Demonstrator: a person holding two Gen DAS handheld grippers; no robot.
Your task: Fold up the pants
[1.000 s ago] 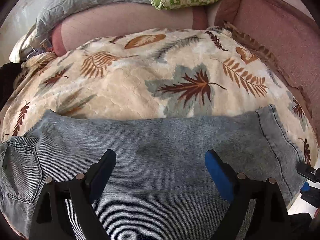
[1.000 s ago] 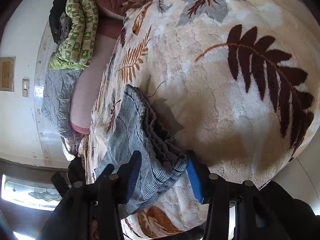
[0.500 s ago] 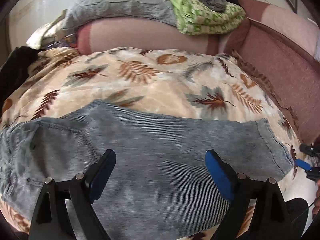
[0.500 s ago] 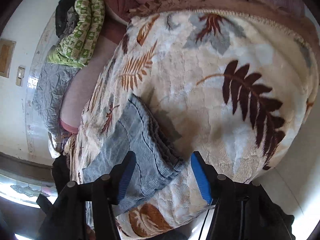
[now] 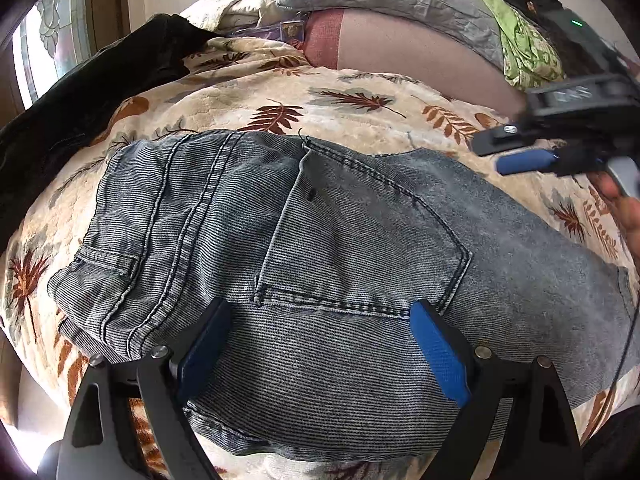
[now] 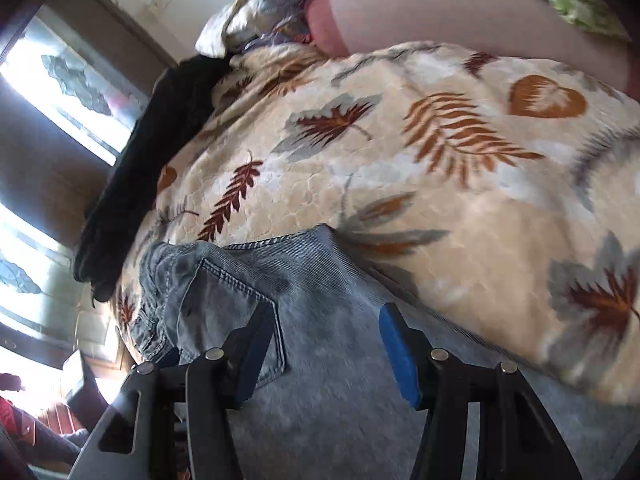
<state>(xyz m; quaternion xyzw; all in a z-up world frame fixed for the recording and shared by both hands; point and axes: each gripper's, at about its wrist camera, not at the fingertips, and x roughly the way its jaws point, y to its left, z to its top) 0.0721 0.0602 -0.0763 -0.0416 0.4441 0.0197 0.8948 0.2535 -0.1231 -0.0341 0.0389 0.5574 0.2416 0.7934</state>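
The left gripper (image 5: 320, 344) hangs with its jaws spread wide over the seat of the pants (image 5: 340, 248), holding nothing — placed, I judge, to press or smooth the fold. The right gripper (image 6: 324, 348) is likewise agape and empty above the denim near the back pocket (image 6: 224, 312). The pants lie folded into a compact bundle on the leaf-patterned blanket (image 5: 360, 96). A dark garment (image 5: 80, 92) lies at the blanket's edge — no containers appear.
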